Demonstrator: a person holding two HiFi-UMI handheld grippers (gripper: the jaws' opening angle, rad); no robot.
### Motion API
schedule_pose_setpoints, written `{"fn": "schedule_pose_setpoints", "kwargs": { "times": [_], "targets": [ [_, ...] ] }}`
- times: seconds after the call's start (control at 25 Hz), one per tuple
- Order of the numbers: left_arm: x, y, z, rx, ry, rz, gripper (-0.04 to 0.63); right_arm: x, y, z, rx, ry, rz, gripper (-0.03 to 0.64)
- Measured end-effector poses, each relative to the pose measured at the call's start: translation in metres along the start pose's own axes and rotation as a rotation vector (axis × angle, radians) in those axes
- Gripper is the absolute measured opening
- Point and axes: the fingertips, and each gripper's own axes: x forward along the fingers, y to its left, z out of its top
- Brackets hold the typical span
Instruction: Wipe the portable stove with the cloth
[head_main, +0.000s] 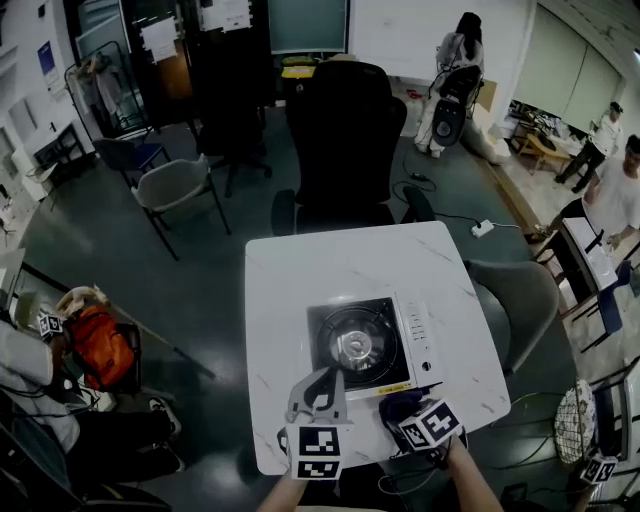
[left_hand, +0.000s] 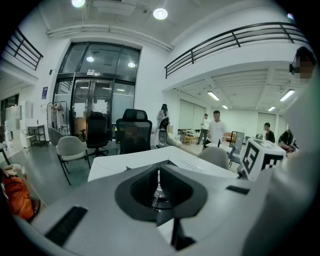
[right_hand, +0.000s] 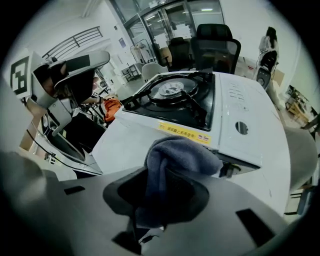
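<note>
Gripping the dark cloth (right_hand: 182, 155) in your right gripper's (head_main: 403, 408) closed jaws, you hold it just beside the portable stove's (head_main: 365, 345) near edge on the white surface (head_main: 300, 280); your left gripper (head_main: 322, 380) sits by that edge, jaws together, empty.

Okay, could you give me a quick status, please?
Right gripper shut on cloth, at stove front. Left gripper shut, empty, over stove's near edge, possibly obstructing.

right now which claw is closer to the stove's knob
Right. The right claw, shut on the cloth, sits just in front of the knob. The left claw is at the front left edge of the stove, farther off.
</note>
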Motion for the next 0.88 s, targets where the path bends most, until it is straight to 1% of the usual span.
{"fn": "schedule_pose_setpoints", "kwargs": {
  "times": [0.28,0.88],
  "targets": [
    [-0.014,0.025,-0.009,-0.019,0.004,0.039,0.021,0.019,0.024,0.02,-0.051,0.015,0.02,0.106],
    [-0.043,0.081,-0.024,-0.081,0.015,0.157,0.021,0.047,0.075,0.048,-0.186,0.086,0.082,0.106]
  ]
}}
